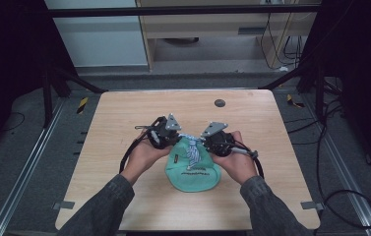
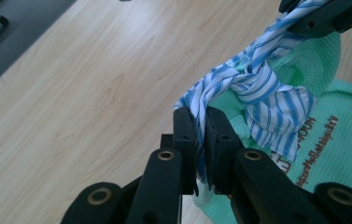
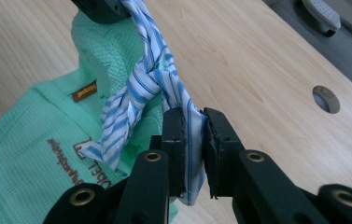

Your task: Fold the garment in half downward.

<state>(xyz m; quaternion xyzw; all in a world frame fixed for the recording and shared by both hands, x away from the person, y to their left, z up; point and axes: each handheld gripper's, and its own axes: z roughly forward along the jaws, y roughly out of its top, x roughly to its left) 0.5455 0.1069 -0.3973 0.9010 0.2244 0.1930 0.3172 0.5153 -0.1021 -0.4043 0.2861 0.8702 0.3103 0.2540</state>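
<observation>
A mint-green waffle-weave pouch (image 1: 193, 173) lies flat on the wooden table (image 1: 124, 118), on the near side of the small round grey insert (image 1: 219, 103) set in the tabletop and closer to the person's edge. Brown lettering and a small brown label mark its upper face; the wording is too small to read. A blue-and-white striped fabric tie (image 1: 192, 150) is knotted at the pouch's gathered mouth, the end of the pouch nearest the insert, with loose ends hanging over the green cloth. The left gripper (image 2: 200, 122) has its jaws pressed together on one end of the striped fabric tie (image 2: 253, 88), the cloth pinched between the pads and running up to the knot over the pouch (image 2: 323, 135). The right gripper (image 3: 192, 122) likewise clamps the other end of the tie (image 3: 150, 79), the strip held between its jaws beside the pouch (image 3: 33, 140). In the high view the left gripper (image 1: 175, 137) and right gripper (image 1: 203, 140) sit just either side of the knot, each held in a hand, both between the insert and the pouch body. The tie runs from gripper to gripper through the knot.
</observation>
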